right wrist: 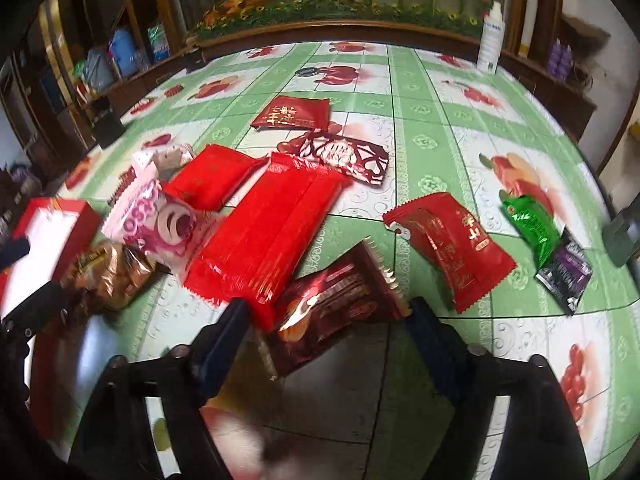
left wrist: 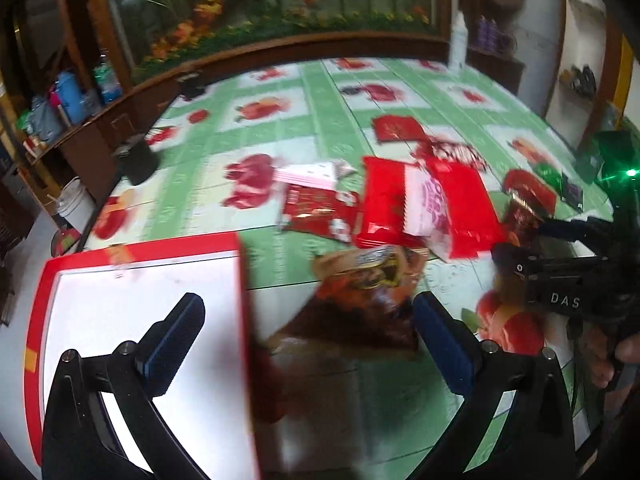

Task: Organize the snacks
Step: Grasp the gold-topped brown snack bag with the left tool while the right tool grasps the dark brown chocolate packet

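Several snack packets lie scattered on a green fruit-print tablecloth (right wrist: 420, 92). My left gripper (left wrist: 308, 332) is open over a brown-gold packet (left wrist: 368, 292) that lies between its fingers, beside a red box with a white inside (left wrist: 148, 304). My right gripper (right wrist: 324, 332) is open around a dark red packet (right wrist: 336, 304) on the table. A long bright red packet (right wrist: 272, 232), a pink-white packet (right wrist: 156, 220), a red packet (right wrist: 452, 244), and green (right wrist: 532, 220) and purple (right wrist: 566, 272) packets lie around. The right gripper shows in the left wrist view (left wrist: 560, 280).
A white bottle (right wrist: 491, 36) stands at the table's far edge by a wooden-framed flower panel. A black cup (left wrist: 138, 160) stands at the left edge. Shelves with bottles line the left wall. Two more dark red packets (right wrist: 296, 114) lie farther back.
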Tool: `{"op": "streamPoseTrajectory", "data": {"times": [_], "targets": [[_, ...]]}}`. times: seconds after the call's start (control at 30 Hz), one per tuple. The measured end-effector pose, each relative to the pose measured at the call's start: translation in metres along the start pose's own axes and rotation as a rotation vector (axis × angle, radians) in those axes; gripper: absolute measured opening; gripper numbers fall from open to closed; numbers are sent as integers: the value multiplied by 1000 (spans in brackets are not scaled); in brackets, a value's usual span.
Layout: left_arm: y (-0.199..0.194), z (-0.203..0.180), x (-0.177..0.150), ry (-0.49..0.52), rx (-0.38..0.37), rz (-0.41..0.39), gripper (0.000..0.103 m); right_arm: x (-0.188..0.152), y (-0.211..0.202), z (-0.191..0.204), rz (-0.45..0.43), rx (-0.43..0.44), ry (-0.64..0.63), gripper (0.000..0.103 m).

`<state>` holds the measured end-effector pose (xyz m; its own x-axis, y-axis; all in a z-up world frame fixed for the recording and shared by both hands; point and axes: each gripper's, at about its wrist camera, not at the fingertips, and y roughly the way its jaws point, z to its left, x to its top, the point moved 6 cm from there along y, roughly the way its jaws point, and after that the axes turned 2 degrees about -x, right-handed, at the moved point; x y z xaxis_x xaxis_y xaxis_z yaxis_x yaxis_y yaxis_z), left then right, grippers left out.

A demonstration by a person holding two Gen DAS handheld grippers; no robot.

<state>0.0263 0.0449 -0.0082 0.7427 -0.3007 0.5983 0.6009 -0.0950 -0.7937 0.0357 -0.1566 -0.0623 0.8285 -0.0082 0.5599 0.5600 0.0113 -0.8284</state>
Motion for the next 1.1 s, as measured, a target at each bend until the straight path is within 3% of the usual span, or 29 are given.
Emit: {"op": "streamPoseTrajectory", "data": {"times": [0.13, 0.23, 0.27, 0.3, 0.43, 0.67, 0.77, 0.87, 0.93, 1.0, 1.1], "targets": [[15, -23, 2, 44, -48, 25, 103, 1, -2, -5, -21, -1, -4, 58], [31, -25, -2, 15, -99, 73, 103, 2, -3, -10, -33, 25, -6, 46], [36, -22, -5, -3, -102, 98, 102, 3, -3, -13, -38, 32, 2, 28], [39, -20, -8, -19, -115, 108, 95, 3, -4, -16, -43, 31, 8, 23], [40, -16, -12, -70, -165, 101, 79, 4, -6, -28, -41, 105, 67, 16], [34, -25, -13, -37, -189, 78, 68, -6, -11, -47, -40, 191, 156, 6], [30, -26, -16, -39, -214, 68, 63, -11, -14, -55, -27, 224, 198, 6], [24, -28, -22, -44, -238, 65, 60, -11, -13, -67, 4, 269, 286, 15], [17, -31, -28, -48, -260, 63, 60, -7, -12, -71, 16, 308, 345, 27], [10, -35, -36, -49, -275, 63, 60, -1, -12, -70, 5, 309, 373, 54], [-1, -43, -48, -46, -316, 68, 60, 11, -8, -65, -6, 250, 384, 59]]}}
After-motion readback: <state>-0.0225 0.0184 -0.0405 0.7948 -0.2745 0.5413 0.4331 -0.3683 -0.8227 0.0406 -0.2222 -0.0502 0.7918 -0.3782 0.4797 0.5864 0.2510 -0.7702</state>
